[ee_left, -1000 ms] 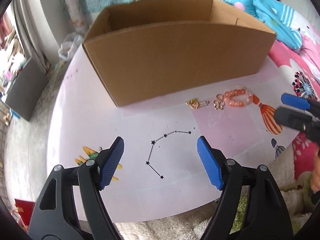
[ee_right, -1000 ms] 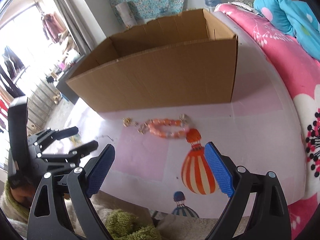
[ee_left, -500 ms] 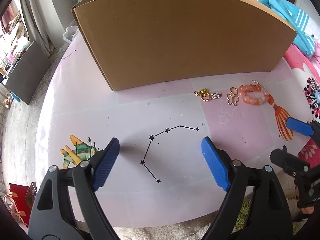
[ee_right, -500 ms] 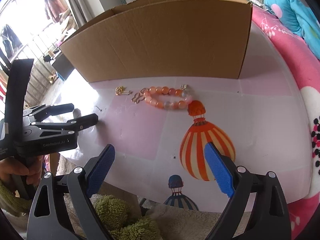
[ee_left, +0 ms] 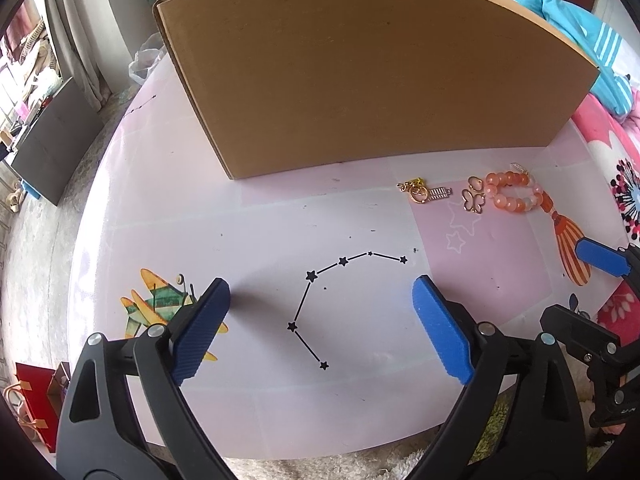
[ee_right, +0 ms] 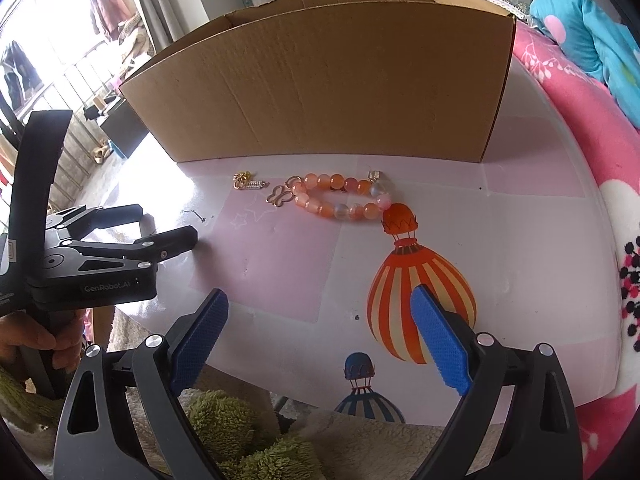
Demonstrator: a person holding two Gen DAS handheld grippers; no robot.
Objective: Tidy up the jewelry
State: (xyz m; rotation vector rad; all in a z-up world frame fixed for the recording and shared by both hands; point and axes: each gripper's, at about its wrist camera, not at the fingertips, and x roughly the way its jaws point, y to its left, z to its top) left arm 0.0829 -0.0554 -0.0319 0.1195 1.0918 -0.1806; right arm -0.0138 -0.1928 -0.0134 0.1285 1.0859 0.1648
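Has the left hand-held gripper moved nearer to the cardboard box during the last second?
Yes. In the left wrist view the cardboard box now fills more of the picture than before, so the left hand-held gripper has moved toward it over the table.

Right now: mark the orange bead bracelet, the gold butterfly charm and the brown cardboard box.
orange bead bracelet (ee_right: pixel 340 197), right wrist view, on a bead in the near strand.
gold butterfly charm (ee_right: pixel 279 197), right wrist view, on its wire outline.
brown cardboard box (ee_left: pixel 368 80), left wrist view, on the front wall.

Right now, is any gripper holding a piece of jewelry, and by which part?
Nothing is held. The left gripper and right gripper are open and empty; the bead bracelet lies on the table.
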